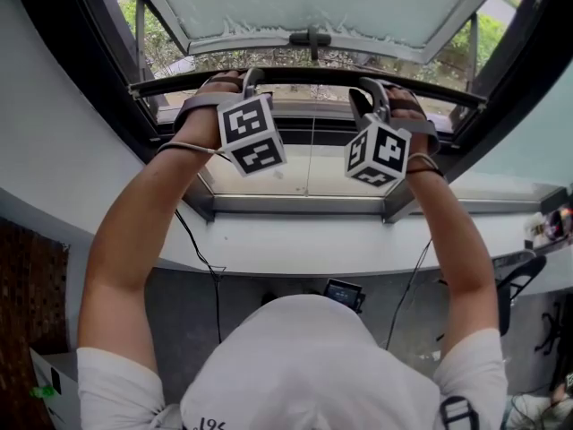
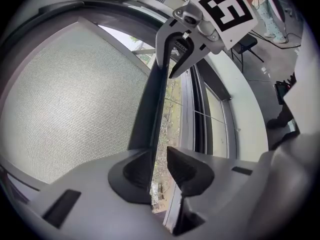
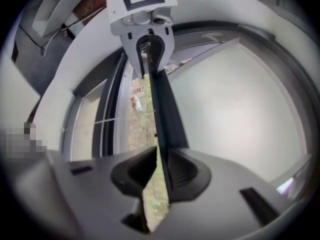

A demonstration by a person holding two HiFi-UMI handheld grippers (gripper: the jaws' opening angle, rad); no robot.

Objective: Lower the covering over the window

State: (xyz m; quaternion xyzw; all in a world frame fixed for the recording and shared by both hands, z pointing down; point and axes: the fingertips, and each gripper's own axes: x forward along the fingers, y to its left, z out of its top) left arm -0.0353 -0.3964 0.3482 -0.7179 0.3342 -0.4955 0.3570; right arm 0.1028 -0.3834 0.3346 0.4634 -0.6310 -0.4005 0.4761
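Covering: mesh blind [image 2: 65, 99], barely drawn; dark bottom bar [image 1: 309, 75] high across the far window, well above the sill [image 1: 295, 240].
Left gripper [image 2: 159, 154]: round the bar's left part, bar against one pad, slit of daylight beside the other; seemingly not clamped.
Right gripper [image 3: 159, 151]: pinching the bar's right part.
Done: both claws at the bar.
Remaining: probably a firmer left grip, then nearly the whole pull down toward the sill.
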